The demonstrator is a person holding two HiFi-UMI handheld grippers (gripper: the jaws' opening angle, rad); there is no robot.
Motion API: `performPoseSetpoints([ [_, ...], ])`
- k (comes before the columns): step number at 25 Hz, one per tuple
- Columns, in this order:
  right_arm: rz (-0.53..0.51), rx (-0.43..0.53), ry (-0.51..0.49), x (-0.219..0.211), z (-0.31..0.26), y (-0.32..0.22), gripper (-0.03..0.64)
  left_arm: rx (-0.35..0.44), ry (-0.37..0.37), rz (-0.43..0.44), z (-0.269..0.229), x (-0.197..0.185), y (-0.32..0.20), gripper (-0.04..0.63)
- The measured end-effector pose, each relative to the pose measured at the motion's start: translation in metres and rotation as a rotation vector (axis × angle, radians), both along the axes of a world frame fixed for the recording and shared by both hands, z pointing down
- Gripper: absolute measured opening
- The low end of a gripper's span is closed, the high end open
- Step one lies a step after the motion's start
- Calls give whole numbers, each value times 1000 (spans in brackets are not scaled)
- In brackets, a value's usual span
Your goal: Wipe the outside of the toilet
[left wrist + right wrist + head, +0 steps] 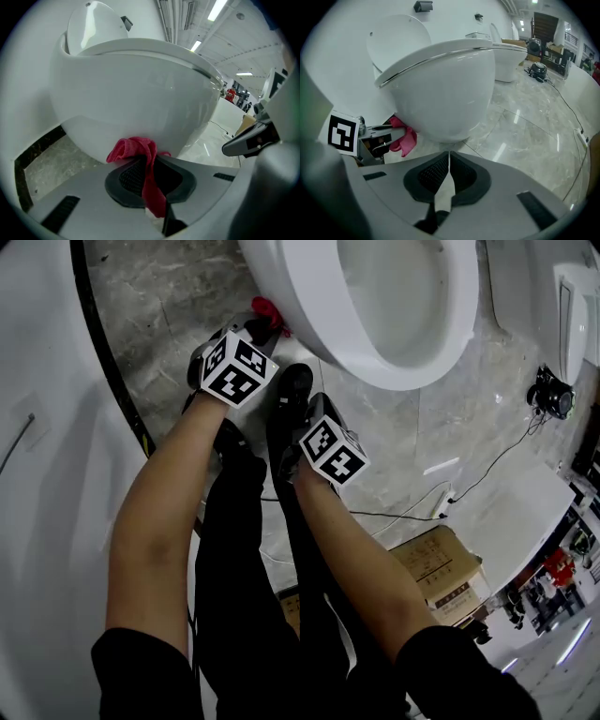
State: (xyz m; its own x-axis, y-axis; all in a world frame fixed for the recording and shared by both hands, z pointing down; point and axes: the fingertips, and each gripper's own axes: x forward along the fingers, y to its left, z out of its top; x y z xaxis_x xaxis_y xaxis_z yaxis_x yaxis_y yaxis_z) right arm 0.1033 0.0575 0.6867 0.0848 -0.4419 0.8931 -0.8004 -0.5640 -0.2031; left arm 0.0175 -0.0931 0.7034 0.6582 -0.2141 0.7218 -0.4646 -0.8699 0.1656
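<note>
The white toilet stands at the top of the head view, its bowl's outside filling the left gripper view and the right gripper view. My left gripper is shut on a red cloth, which touches the lower outside of the bowl; the cloth shows red beside the bowl and pink at the left. My right gripper is shut with nothing in it, just below the bowl's front. Its marker cube sits right of the left cube.
A second toilet stands further back with a small black device and cables on the marble floor. Cardboard boxes lie near my legs. A white curved wall with a black strip runs along the left.
</note>
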Motion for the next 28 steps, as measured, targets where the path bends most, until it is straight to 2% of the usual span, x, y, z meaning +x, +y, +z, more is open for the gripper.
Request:
performPoseSetpoints([
  [3,8,-19,14,6,1,14,37,-25,20,11,-1,9,15,51],
  [10,11,-52,34,12,3,31,37,-72,46,130,-4,36,56,51],
  [15,26,-86,33,15,5,41,37,-124,119,194,-15,65,87,51],
  [18,17,-95,32,17,5,41,37,-117,157,249,-22,77,105,51],
  [20,7,-92,26,16,2,39,37,-127,164,237,-22,69,112,51],
  [23,-27,-70,3,10,-5,26,37,-130,147,189,-17,35,109,51],
  [28,-117,15,-85,-37,-18,-18,37,-82,36,-31,0,-66,34,51],
])
